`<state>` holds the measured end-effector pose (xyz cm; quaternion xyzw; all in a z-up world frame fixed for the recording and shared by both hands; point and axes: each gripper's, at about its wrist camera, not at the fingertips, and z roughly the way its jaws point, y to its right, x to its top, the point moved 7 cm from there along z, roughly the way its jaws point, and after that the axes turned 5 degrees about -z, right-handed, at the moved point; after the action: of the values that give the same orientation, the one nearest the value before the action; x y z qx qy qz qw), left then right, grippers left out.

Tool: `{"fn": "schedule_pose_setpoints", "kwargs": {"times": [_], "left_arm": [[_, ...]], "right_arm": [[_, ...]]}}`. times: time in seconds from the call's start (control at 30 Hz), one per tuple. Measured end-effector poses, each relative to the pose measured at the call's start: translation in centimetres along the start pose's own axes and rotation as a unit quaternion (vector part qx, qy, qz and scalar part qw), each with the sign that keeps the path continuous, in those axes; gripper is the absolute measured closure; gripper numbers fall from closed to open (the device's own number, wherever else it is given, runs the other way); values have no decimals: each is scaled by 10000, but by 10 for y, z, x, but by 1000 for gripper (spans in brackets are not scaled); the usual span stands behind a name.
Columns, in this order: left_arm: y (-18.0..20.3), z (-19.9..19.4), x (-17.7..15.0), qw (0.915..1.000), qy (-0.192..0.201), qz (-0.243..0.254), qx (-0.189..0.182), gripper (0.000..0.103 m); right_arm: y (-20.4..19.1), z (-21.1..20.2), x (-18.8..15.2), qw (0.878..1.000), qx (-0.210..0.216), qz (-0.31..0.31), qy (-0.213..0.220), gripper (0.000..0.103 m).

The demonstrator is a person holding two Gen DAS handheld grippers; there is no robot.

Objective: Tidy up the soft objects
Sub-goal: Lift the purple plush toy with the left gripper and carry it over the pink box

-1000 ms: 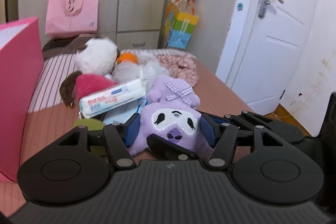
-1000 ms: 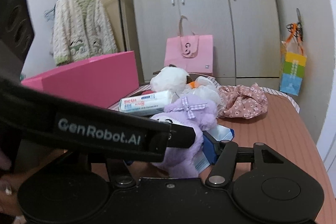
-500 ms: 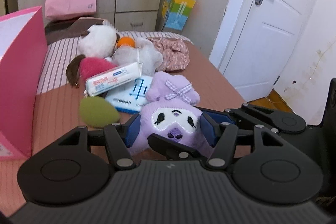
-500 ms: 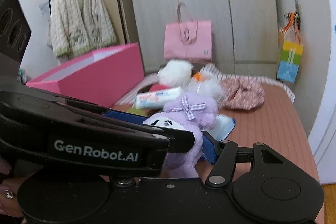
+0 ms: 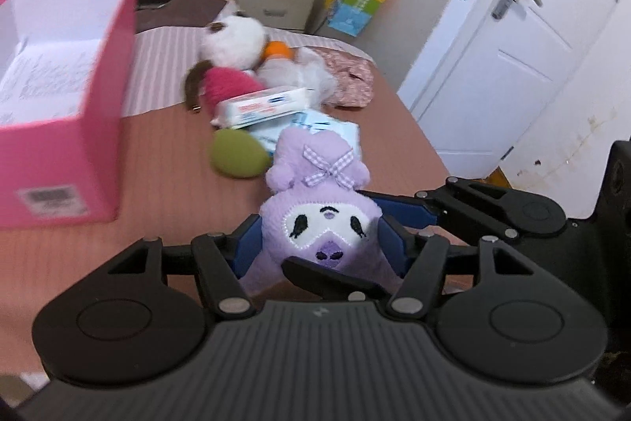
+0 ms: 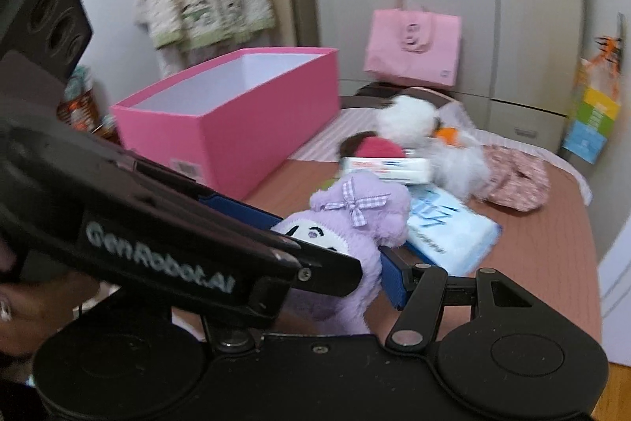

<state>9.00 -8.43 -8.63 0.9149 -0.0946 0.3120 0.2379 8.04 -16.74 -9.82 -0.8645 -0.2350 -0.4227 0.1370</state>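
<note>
My left gripper (image 5: 321, 243) is shut on a purple plush toy (image 5: 319, 196) with a checked bow and holds it above the brown table. The same plush (image 6: 351, 219) shows in the right wrist view, pinched between the left gripper's blue pads. My right gripper's right finger (image 6: 392, 281) touches the plush from the side; its left finger is hidden behind the left gripper's body. An open pink box (image 5: 59, 160) stands on the left, also in the right wrist view (image 6: 236, 129). Other soft things lie in a pile beyond: a green pouf (image 5: 236, 156), tissue packs (image 5: 264, 103), a white plush (image 5: 232, 38).
A pink floral cloth (image 5: 351, 81) lies at the pile's far right. A pink bag (image 6: 412, 46) hangs on the wardrobe behind. A white door (image 5: 508, 38) is at the right. A light blue tissue pack (image 6: 449, 231) lies right behind the plush.
Both grippers have risen and swung left with the purple plush. The pink box's open inside has come into view. The pile on the table has not moved.
</note>
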Motion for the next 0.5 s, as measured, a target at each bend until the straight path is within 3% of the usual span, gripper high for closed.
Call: {"fn": "schedule_pose_setpoints", "kwargs": {"times": [0.5], "left_arm": [[-73,-92,-9,9957,-86,-581,712,44]], "right_arm": [[-86,14,41,9860,1641,-256,-121,37]]}}
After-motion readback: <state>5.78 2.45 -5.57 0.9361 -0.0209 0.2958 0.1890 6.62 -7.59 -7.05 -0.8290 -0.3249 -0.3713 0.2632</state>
